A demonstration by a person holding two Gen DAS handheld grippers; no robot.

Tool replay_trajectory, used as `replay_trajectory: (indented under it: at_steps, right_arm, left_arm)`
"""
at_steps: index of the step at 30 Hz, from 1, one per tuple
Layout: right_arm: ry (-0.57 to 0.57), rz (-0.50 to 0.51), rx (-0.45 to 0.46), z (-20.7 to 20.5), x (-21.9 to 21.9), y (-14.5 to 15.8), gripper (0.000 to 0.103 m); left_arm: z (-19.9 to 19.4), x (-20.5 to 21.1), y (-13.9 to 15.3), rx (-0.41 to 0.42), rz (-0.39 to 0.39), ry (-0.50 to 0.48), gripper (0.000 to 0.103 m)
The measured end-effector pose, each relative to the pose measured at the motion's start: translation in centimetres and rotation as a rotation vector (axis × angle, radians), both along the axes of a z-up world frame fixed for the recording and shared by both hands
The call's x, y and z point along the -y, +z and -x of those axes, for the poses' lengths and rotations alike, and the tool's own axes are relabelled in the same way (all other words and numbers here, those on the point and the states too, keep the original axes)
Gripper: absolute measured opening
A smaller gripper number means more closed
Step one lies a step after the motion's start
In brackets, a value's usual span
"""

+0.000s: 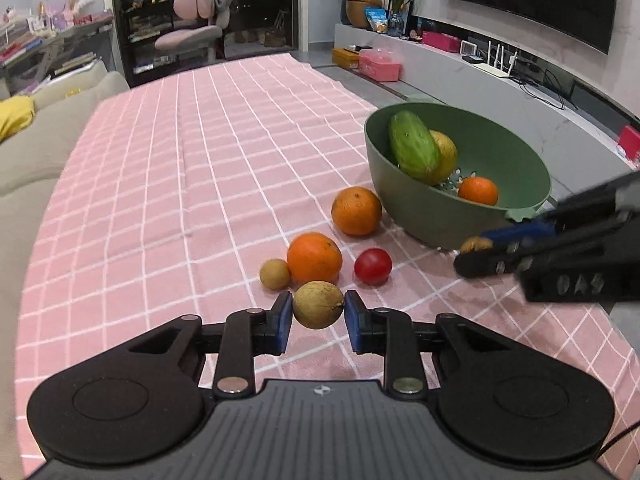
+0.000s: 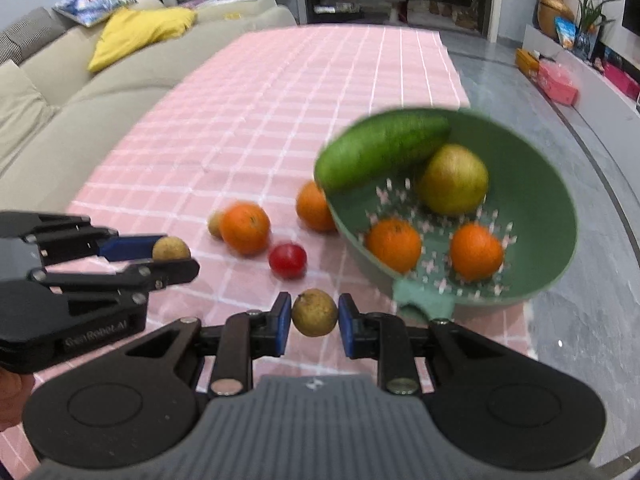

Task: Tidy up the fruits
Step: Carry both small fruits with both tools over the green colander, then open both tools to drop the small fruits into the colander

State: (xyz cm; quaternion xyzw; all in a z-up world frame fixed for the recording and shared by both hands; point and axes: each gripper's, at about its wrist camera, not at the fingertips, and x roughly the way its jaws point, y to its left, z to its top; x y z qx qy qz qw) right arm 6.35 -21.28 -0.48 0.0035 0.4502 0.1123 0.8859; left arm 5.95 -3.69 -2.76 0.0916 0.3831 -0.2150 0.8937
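Note:
My left gripper (image 1: pixel 317 314) is shut on a small tan round fruit (image 1: pixel 318 300), held just above the pink checked cloth (image 1: pixel 200 184). My right gripper (image 2: pixel 314 320) is shut on a second small tan fruit (image 2: pixel 314 308), close to the lip of the green colander bowl (image 2: pixel 560 216). In the bowl lie a cucumber (image 2: pixel 380 148), a yellow-green fruit (image 2: pixel 454 184) and two oranges (image 2: pixel 394 244). Loose on the cloth are two oranges (image 1: pixel 315 258), a red tomato (image 1: pixel 373 266) and another small tan fruit (image 1: pixel 274 274).
A beige sofa (image 2: pixel 80 92) with a yellow cushion runs along the cloth's left side. On the right a grey floor and a low TV shelf (image 1: pixel 500 92) carry boxes and a router. A pink chair (image 1: pixel 192 28) stands at the far end.

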Motion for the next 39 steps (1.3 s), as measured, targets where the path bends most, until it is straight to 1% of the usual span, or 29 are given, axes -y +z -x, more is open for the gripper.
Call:
replay_trajectory:
  at_steps: [3,7,13,16,19,22,26,29,34,39]
  right_arm:
    - [-0.012,-0.025,0.042,-0.1,0.8,2.1,0.021]
    - [-0.050,-0.047,0.089,-0.5,2.4,4.1,0.021]
    - [-0.131,-0.077,0.144,-1.6,5.5,6.1,0.021]
    - [-0.171,-0.080,0.160,-2.3,7.2,6.6,0.021]
    - [-0.209,-0.070,0.160,-3.2,8.7,6.3,0.021]
    - [-0.235,-0.065,0.144,-4.2,10.0,5.7,0.021]
    - [-0.264,-0.084,0.118,-5.5,11.7,4.9,0.021]
    - [-0.275,-0.103,0.084,-6.1,12.6,4.0,0.021]
    - [-0.263,-0.120,0.035,-6.8,12.8,2.5,0.021]
    - [-0.252,-0.110,0.020,-8.0,12.4,1.0,0.021]
  left_arm:
    - [-0.1,0.4,0.9,0.005,-0.003,-0.002,0.031]
    - [-0.3,1.6,2.3,0.022,0.003,-0.010,0.031]
    - [-1.2,5.2,4.8,0.067,-0.014,-0.067,0.031]
    - [-2.0,6.8,5.3,0.072,-0.008,-0.081,0.031]
    - [-2.8,8.4,5.5,0.071,-0.011,-0.095,0.031]
    - [-3.4,10.3,5.2,0.074,-0.031,-0.122,0.031]
    - [-3.7,12.1,4.8,0.071,-0.052,-0.145,0.031]
    - [-4.0,13.3,4.2,0.042,-0.070,-0.172,0.031]
    - [-4.5,15.5,2.6,-0.014,-0.132,-0.212,0.031]
    - [-5.3,16.7,1.6,-0.052,-0.139,-0.205,0.031]
